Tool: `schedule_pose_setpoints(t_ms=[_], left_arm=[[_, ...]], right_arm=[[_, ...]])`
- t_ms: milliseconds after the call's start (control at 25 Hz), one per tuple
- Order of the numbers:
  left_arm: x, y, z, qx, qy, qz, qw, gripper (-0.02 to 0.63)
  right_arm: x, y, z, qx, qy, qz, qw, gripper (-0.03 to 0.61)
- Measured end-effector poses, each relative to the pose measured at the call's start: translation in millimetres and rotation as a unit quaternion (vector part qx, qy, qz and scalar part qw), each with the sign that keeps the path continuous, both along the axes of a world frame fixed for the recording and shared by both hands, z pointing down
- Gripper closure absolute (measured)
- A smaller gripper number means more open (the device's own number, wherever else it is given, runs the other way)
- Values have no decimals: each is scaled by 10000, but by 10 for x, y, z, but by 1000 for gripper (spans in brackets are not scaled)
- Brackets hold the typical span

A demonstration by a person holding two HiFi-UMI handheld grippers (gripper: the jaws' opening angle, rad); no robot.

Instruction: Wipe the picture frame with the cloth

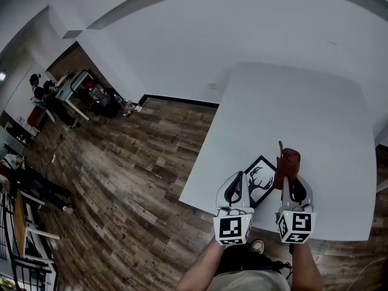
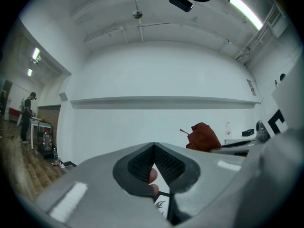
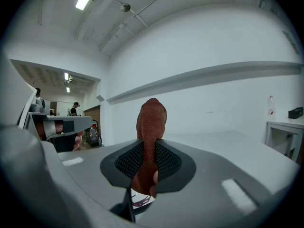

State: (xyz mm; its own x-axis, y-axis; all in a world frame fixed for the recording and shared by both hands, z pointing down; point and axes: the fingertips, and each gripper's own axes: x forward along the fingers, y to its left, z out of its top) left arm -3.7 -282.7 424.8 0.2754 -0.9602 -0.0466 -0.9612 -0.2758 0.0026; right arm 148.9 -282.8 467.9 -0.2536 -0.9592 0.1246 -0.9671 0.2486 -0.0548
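Note:
A black picture frame [image 1: 262,177] with a deer print sits at the near edge of the white table [image 1: 291,114]. My left gripper [image 1: 238,179] is shut at the frame's left side, and the white picture and its black edge [image 2: 161,204] show between its pads, whose tips [image 2: 154,146] meet. My right gripper [image 1: 292,177] is just right of the frame, shut on a rust-brown cloth [image 1: 288,161]. The cloth [image 3: 151,118] sticks up past the right gripper's tips [image 3: 149,144], with the deer print [image 3: 141,201] below. The left gripper view shows the cloth [image 2: 203,137] to the right.
The table's left edge [image 1: 200,156] drops to a wooden floor [image 1: 133,162]. People and furniture [image 1: 73,96] stand far off at the left by a doorway. White walls close the back, and a shelf with a bottle [image 3: 270,106] stands at the right.

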Motion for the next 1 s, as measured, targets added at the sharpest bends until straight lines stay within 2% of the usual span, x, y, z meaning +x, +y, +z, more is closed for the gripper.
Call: schedule_pose_setpoints(t_ms=[320, 520, 640, 760, 1000], left_arm=[[-114, -163, 61, -38, -9, 104, 9999, 614], [-194, -207, 178, -128, -65, 111, 9998, 614], [-263, -206, 242, -212, -59, 110, 9997, 614], [-311, -214, 296, -266, -45, 116, 9996, 614], [-293, -275, 364, -319, -129, 190, 9992, 614]], right_arm=[[-223, -199, 142, -231, 169, -155, 9995, 489], [-442, -273, 443, -671, 283, -336, 9968, 489], [-553, -344, 726, -1202, 49, -397, 9919, 490], [-657, -493, 1080, -1963, -293, -404, 9793, 489], [-814, -783, 1633, -2992, -318, -104, 9536, 489]])
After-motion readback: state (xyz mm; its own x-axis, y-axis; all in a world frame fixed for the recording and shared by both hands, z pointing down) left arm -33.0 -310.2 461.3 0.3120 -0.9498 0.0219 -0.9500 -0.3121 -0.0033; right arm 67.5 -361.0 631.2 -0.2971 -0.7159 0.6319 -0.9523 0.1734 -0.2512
